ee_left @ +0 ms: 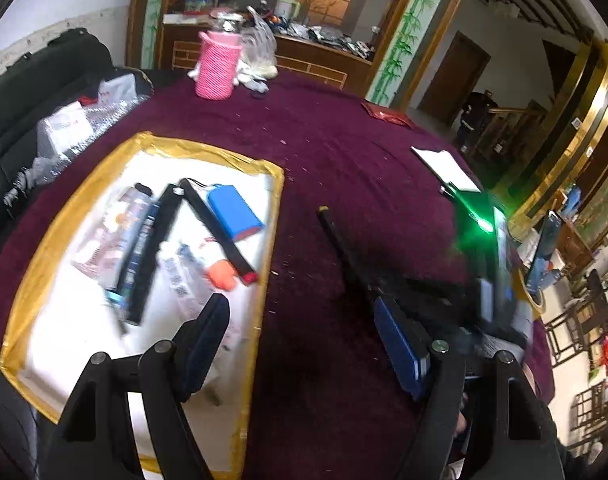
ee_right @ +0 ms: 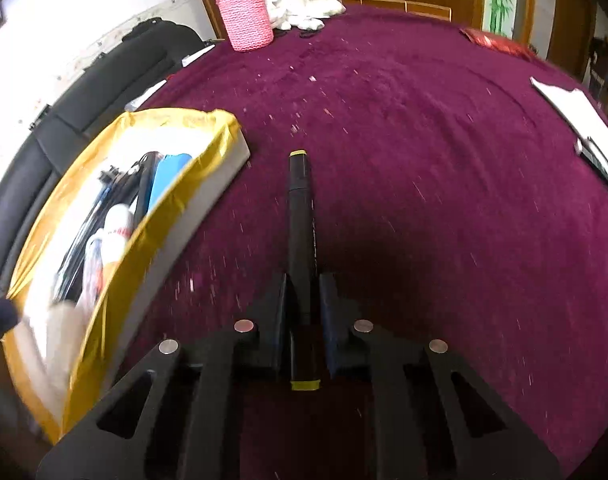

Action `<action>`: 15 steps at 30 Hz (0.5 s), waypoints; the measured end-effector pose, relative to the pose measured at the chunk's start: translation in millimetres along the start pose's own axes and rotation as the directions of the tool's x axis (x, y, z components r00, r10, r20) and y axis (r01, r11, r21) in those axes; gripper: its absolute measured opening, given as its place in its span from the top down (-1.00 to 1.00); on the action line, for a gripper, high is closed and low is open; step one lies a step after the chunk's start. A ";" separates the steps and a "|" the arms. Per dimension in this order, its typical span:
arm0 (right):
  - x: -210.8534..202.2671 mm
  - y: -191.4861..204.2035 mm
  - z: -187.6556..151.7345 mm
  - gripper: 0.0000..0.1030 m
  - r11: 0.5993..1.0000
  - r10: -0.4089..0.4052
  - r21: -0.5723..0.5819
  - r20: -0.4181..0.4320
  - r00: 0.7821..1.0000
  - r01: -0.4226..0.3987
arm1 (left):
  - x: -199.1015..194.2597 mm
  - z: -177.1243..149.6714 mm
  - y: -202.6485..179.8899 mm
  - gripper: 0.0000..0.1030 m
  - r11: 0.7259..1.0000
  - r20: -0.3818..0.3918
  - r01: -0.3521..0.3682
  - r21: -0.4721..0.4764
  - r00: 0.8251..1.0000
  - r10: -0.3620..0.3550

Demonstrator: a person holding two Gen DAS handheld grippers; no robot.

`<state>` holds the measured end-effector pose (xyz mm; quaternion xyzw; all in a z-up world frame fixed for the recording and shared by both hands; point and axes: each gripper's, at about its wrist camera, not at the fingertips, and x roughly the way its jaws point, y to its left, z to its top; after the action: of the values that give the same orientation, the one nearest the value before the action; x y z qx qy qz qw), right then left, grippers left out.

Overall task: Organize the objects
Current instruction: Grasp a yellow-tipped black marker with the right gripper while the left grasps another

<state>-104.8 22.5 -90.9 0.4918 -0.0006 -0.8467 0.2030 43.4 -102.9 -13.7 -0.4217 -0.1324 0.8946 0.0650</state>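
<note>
A black marker (ee_right: 300,216) with yellow end caps lies on the purple tablecloth (ee_right: 423,160), pointing away from me. My right gripper (ee_right: 304,282) is shut on its near half, with a pad on each side. In the left wrist view the same marker (ee_left: 339,240) sticks out of the blurred right gripper (ee_left: 447,300). My left gripper (ee_left: 302,308) is open and holds nothing; it hangs over the right rim of the white tray with yellow tape edges (ee_left: 208,152). The tray holds a blue box (ee_left: 234,210), black pens, tubes and an orange piece.
A pink knitted cup (ee_right: 248,20) and white plastic bags stand at the table's far side. A white paper (ee_right: 571,108) and a red packet (ee_right: 495,42) lie far right. The tray (ee_right: 176,200) sits just left of the marker. A black sofa (ee_left: 44,80) is past the table's left edge.
</note>
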 end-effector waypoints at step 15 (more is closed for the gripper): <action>-63.4 -51.0 -104.7 0.70 0.946 0.273 0.181 -0.005 0.962 -0.268 | 81.8 -15.2 -50.5 -0.42 0.967 -0.251 0.242 -0.076 0.934 -0.254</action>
<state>-7.6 112.0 -102.4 0.5158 -0.1407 -0.8000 0.2723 3.4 -33.2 -68.5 -0.5159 -0.1945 0.8136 0.1849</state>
